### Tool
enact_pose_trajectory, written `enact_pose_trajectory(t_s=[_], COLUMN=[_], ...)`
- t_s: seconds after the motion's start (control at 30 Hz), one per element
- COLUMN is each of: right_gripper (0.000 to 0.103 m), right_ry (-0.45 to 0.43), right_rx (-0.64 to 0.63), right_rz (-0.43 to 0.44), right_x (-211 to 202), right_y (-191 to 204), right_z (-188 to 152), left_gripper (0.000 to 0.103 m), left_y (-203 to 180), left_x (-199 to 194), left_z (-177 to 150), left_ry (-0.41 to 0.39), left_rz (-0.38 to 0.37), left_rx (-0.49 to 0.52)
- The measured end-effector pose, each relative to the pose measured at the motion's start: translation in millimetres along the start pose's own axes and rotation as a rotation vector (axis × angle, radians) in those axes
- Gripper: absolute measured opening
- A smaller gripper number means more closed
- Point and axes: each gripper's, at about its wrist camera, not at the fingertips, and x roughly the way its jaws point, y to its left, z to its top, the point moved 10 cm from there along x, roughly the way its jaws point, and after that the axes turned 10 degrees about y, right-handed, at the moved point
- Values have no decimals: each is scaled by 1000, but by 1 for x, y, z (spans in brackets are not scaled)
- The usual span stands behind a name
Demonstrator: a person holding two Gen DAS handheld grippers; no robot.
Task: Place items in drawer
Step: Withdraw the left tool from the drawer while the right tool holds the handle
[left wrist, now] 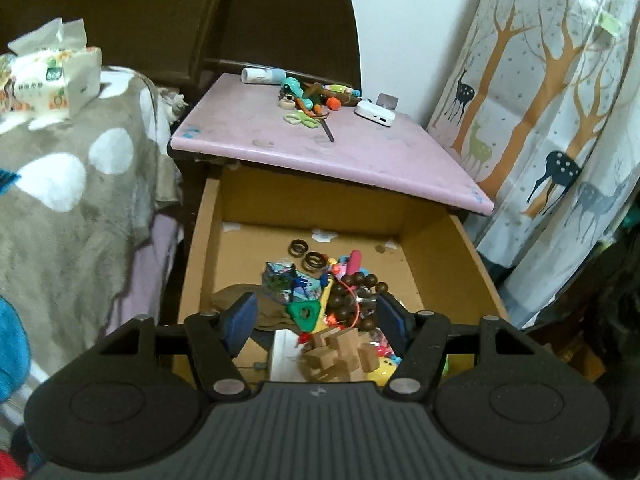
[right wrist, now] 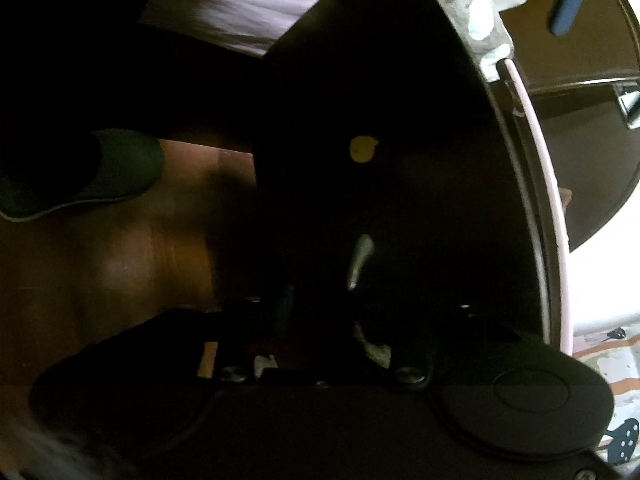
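Observation:
In the left wrist view, the open wooden drawer [left wrist: 432, 240] holds a heap of small things: brown beads [left wrist: 352, 292], a green triangle [left wrist: 306, 312] and wooden blocks [left wrist: 340, 354]. My left gripper [left wrist: 318, 316] hovers open above that heap, with nothing between its blue pads [left wrist: 244, 316]. On the pink nightstand top [left wrist: 248, 128] lie green scissors [left wrist: 306, 120], a pile of toys [left wrist: 316, 94] and a white power bank [left wrist: 374, 114]. The right wrist view is very dark. There my right gripper [right wrist: 352, 304] is closed around the silver handle [right wrist: 360, 256] of a dark drawer front [right wrist: 420, 184].
A bed with a spotted blanket [left wrist: 72, 184] and a tissue pack [left wrist: 52, 80] lies left of the nightstand. A deer-print curtain [left wrist: 560, 120] hangs on the right. A dark shoe [right wrist: 100, 172] rests on the wooden floor [right wrist: 132, 264] beside the drawer front.

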Motion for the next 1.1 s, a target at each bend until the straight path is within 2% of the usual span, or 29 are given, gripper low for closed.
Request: enact_pose_trajectory(t_s=[0.07, 0.23, 0.37, 0.53, 0.7, 1.1], right_gripper=[8, 6, 0, 0, 0, 0], right_ry=[7, 25, 30, 19, 26, 6], right_rx=[-2, -33, -45, -32, -33, -13], right_rz=[-21, -51, -67, -103, -82, -79], right_x=[-1, -2, -1, -5, -2, -3], right_y=[-4, -5, -9, -25, -29, -32], right_z=[0, 1, 4, 7, 13, 14], left_gripper=[64, 64, 64, 64, 64, 64], left_y=[-1, 1, 4, -2, -7, -2], left_x=[-3, -11, -15, -24, -28, -26], left_z=[-1, -1, -3, 0, -1, -4], left_ry=[0, -13, -13, -36, -38, -23], left_rz=[-4, -17, -22, -67, -57, -71], left_rx=[4, 5, 2, 45, 86, 71])
